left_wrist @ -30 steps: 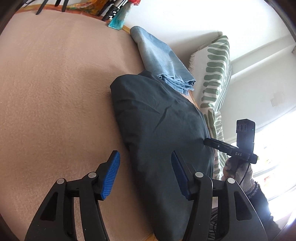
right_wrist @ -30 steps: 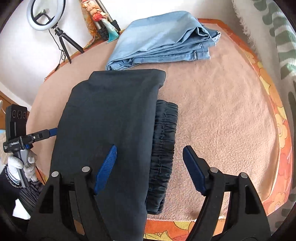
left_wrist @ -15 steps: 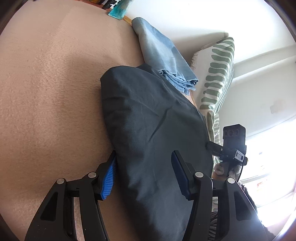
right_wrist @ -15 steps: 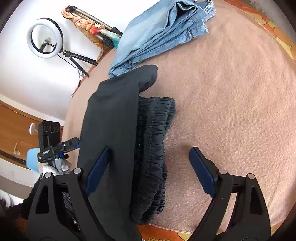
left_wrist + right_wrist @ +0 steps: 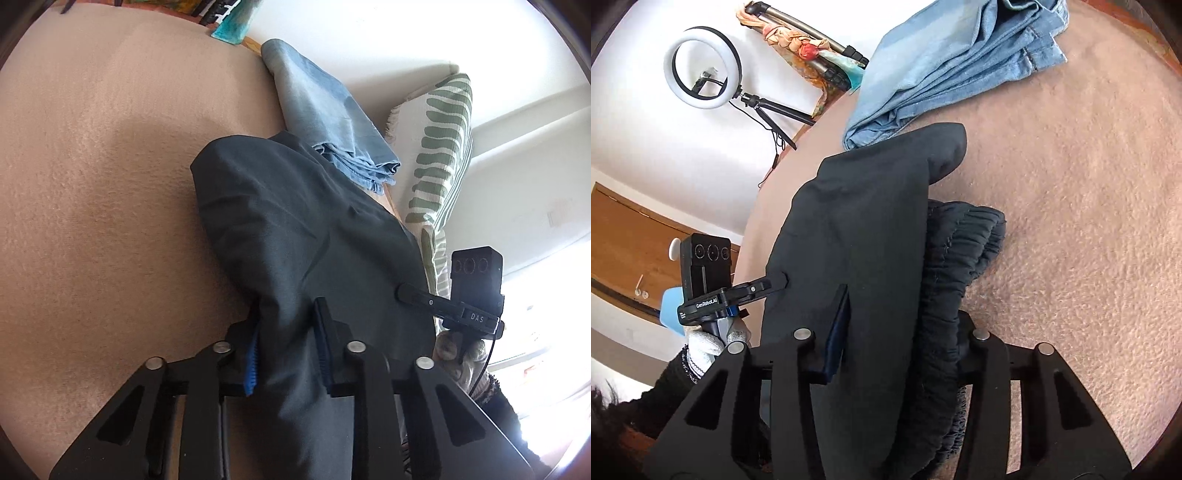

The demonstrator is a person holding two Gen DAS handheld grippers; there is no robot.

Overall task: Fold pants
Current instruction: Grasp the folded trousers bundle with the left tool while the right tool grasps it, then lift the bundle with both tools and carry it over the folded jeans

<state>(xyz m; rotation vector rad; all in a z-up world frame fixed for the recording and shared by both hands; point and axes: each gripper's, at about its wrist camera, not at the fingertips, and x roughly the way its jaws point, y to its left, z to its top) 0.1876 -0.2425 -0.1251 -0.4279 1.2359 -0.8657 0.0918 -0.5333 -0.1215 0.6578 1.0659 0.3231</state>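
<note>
Dark folded pants [image 5: 295, 236] lie on the pinkish-brown blanket [image 5: 92, 184]. My left gripper [image 5: 286, 354] is shut on the near edge of the pants, with fabric bunched between its blue pads. In the right wrist view the same dark pants [image 5: 857, 229] show their elastic waistband [image 5: 960, 251] under the top fold. My right gripper [image 5: 901, 332] is shut on the pants' other end, over fold and waistband. Each gripper shows in the other's view, the right one [image 5: 417, 295] and the left one [image 5: 768, 284].
Folded light-blue jeans [image 5: 325, 122] lie just beyond the dark pants, also in the right wrist view [image 5: 960, 66]. A green-patterned cushion [image 5: 443, 155] stands at the right. A ring light on a tripod [image 5: 701, 74] stands by the wall. The blanket [image 5: 1089, 221] spreads out to the right.
Both grippers moved forward onto the dark pants and closed on opposite ends of the folded stack. They were open one second ago.
</note>
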